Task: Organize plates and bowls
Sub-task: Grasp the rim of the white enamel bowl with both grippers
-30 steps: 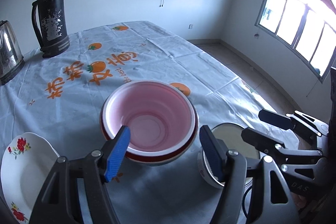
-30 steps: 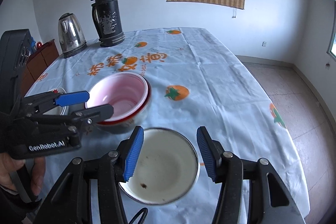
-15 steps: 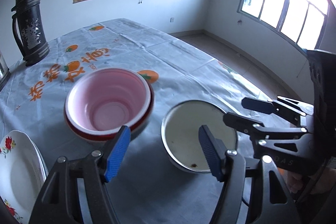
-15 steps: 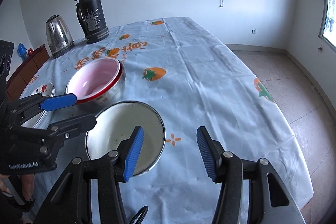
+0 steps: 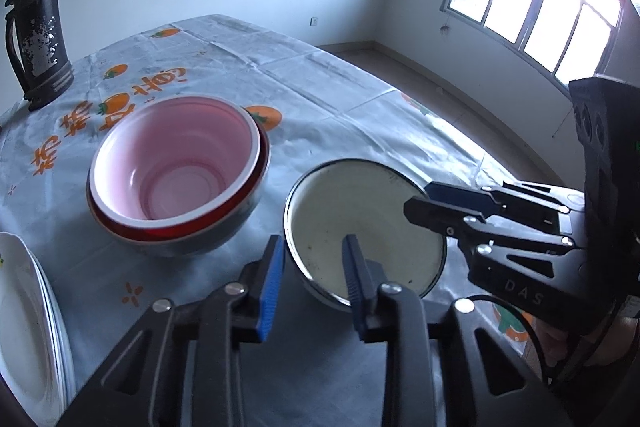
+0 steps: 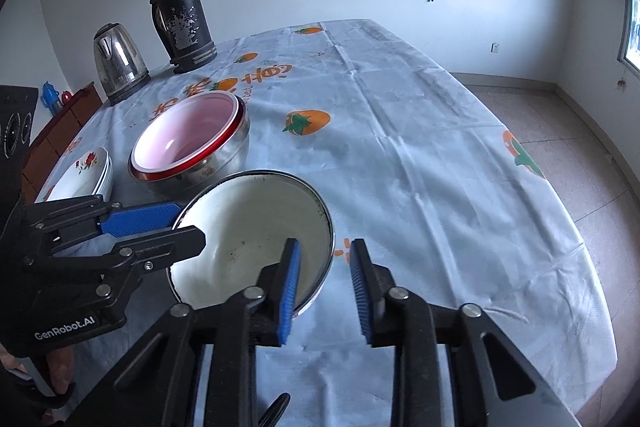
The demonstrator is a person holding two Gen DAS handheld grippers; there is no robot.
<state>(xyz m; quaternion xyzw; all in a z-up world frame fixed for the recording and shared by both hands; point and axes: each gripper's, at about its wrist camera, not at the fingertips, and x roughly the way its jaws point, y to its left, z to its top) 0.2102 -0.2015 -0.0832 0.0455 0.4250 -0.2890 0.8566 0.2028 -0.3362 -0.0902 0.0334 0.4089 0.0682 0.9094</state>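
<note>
A cream enamel bowl (image 5: 372, 219) (image 6: 248, 227) with a dark rim sits on the tablecloth near the front edge. My left gripper (image 5: 314, 283) straddles its left rim, one finger outside and one inside. Its jaws are closing, with bowl interior still showing beside the inner pad. My right gripper (image 6: 325, 287) straddles the right rim and is also closing, with cloth visible between the rim and the outer pad. Behind the bowl a pink bowl (image 5: 176, 167) is nested in a red-rimmed steel bowl. White flowered plates (image 6: 84, 171) are stacked at the left.
A dark thermos (image 6: 182, 11) and a steel kettle (image 6: 118, 61) stand at the table's far left. The blue tablecloth (image 6: 400, 147) stretches to the right, where the table edge drops to the tiled floor. A hand (image 6: 56, 375) holds the left gripper's handle.
Both grippers have come down onto the cream bowl from either side. The left one swung right, away from the pink bowl. Both pairs of jaws have narrowed around the rim.
</note>
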